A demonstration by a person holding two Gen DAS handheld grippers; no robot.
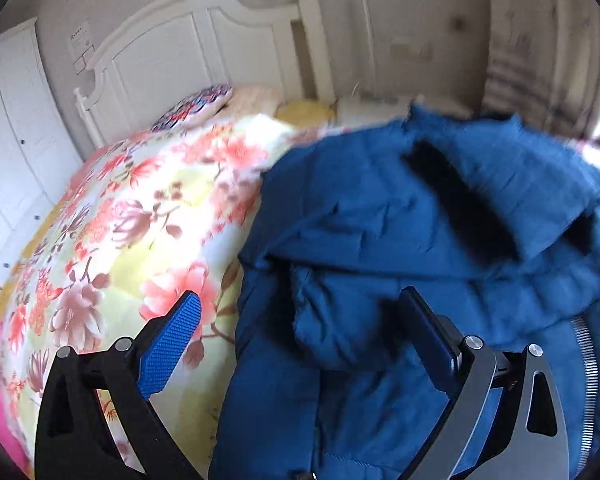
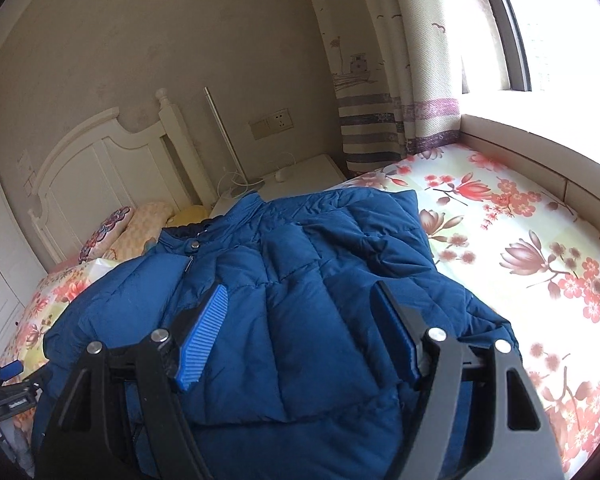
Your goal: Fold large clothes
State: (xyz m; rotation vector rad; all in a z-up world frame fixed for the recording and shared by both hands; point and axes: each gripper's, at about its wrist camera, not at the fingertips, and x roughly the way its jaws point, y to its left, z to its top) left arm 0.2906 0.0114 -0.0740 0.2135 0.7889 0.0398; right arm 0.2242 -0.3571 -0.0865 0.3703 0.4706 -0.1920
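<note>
- The blue padded jacket (image 2: 300, 300) lies on the flowered bed cover (image 2: 520, 248), and its collar points toward the white headboard (image 2: 100, 160).
- Your left gripper (image 1: 300, 320) has its jaws wide apart over the left edge of the jacket; no cloth is between the pads.
- Your right gripper (image 2: 300, 332) hangs over the middle of the jacket, jaws apart, and it holds nothing.

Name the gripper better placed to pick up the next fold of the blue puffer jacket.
Probably the left gripper: its jaws stand wide over a loose folded flap of the blue puffer jacket. The right gripper hovers open above flat quilted fabric.
</note>
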